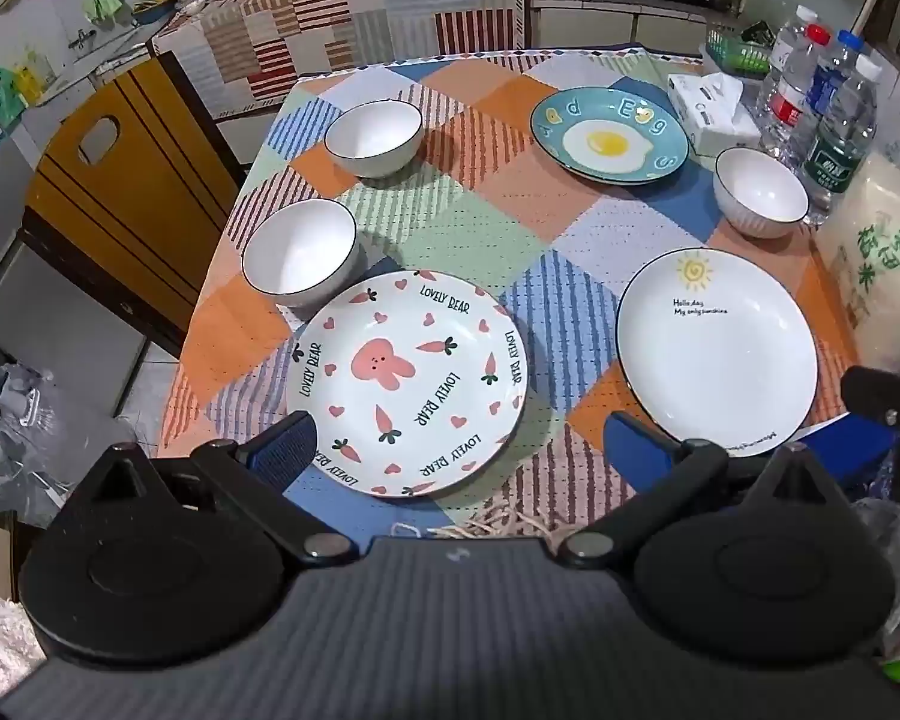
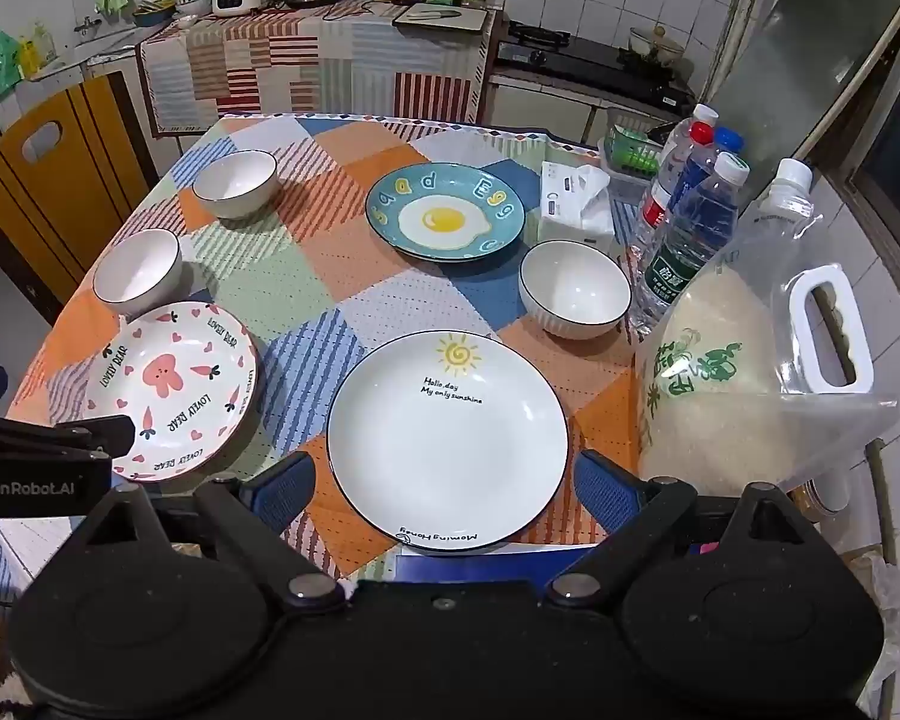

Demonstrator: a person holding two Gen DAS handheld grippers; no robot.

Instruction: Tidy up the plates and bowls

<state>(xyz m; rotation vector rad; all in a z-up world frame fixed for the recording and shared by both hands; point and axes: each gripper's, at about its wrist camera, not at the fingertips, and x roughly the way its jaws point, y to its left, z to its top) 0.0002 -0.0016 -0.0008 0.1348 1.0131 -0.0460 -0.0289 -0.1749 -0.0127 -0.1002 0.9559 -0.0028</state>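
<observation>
1. We see the left hand-held gripper (image 1: pixel 459 450) held above the surface's (image 1: pixel 468 222) near edge, fingers spread wide, holding nothing, over the rabbit plate (image 1: pixel 407 383).
2. The right hand-held gripper (image 2: pixel 444 489) hangs wide apart, nothing in it, over the sun plate (image 2: pixel 447 441).

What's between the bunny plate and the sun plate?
Nothing but bare patchwork tablecloth lies between the pink bunny plate and the white sun plate; the right wrist view shows the gap clearly.
</observation>
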